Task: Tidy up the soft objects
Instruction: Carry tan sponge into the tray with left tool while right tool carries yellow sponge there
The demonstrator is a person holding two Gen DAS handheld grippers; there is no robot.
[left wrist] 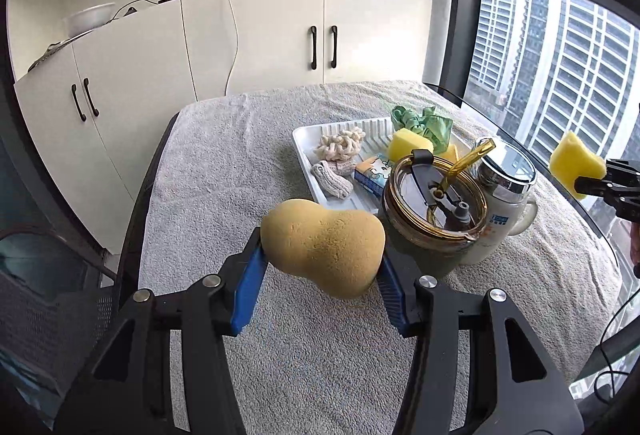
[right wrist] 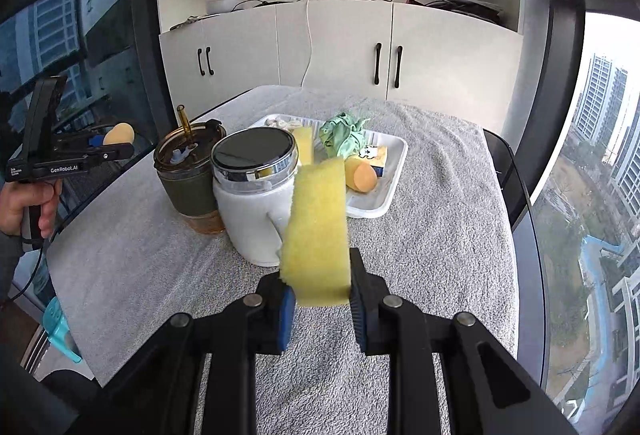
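My left gripper [left wrist: 320,263] is shut on a tan gourd-shaped sponge [left wrist: 324,243] and holds it above the towel-covered table [left wrist: 224,171]. My right gripper [right wrist: 320,287] is shut on a yellow sponge [right wrist: 318,231], held above the table; it also shows in the left wrist view [left wrist: 576,159]. A white tray [left wrist: 308,155] behind the cups holds a cream knitted scrunchie [left wrist: 340,145], a knitted piece [left wrist: 332,179], a green cloth [left wrist: 424,123], a yellow sponge [left wrist: 408,145] and a small printed box [left wrist: 372,173]. In the right wrist view the tray [right wrist: 376,203] also holds an orange sponge [right wrist: 360,175].
A glass cup with lid and straw [left wrist: 432,211] and a white jar with a chrome lid [left wrist: 504,195] stand between my grippers and the tray. White cabinets [left wrist: 280,35] stand behind the table. Windows lie to the right [left wrist: 560,55].
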